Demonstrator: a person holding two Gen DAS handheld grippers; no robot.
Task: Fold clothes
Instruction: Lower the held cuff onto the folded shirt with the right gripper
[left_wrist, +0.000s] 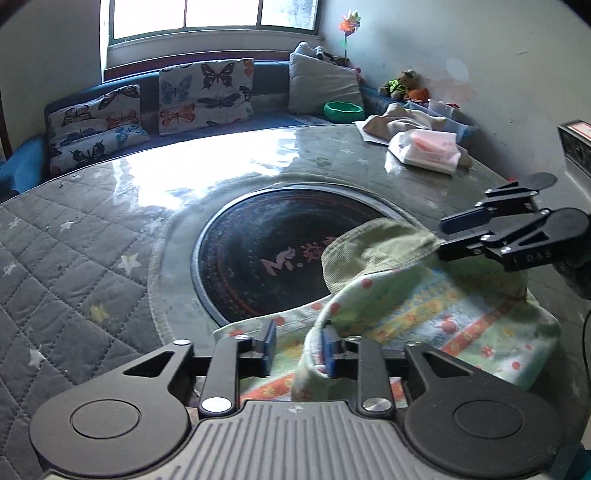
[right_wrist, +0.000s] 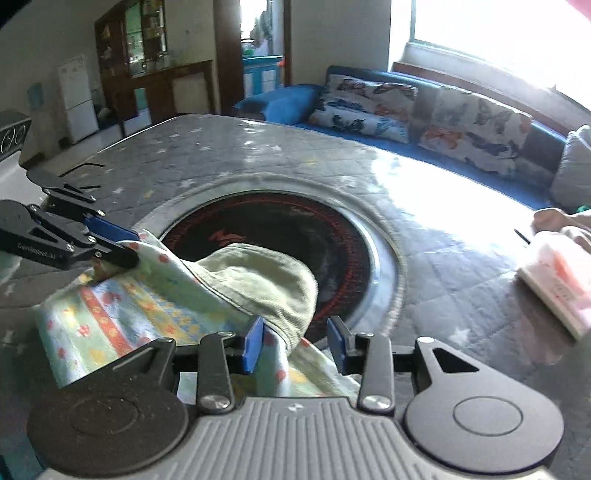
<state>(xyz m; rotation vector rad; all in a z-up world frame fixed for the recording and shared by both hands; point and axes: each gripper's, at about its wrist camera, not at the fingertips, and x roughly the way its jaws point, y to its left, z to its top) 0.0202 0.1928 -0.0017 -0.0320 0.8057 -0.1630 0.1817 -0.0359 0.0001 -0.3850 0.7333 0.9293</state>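
My left gripper has its jaws spread, with a fold of the printed garment between them; the garment lies on the tabletop beside the dark round inset. My right gripper also gapes, cloth between its pads.

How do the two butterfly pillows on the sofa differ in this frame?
The left butterfly pillow lies low and slumped on the seat, its lower part in shade. The right butterfly pillow stands taller, propped upright against the sofa back, and shows its full face. Both share the same pale cloth printed with colored butterflies.
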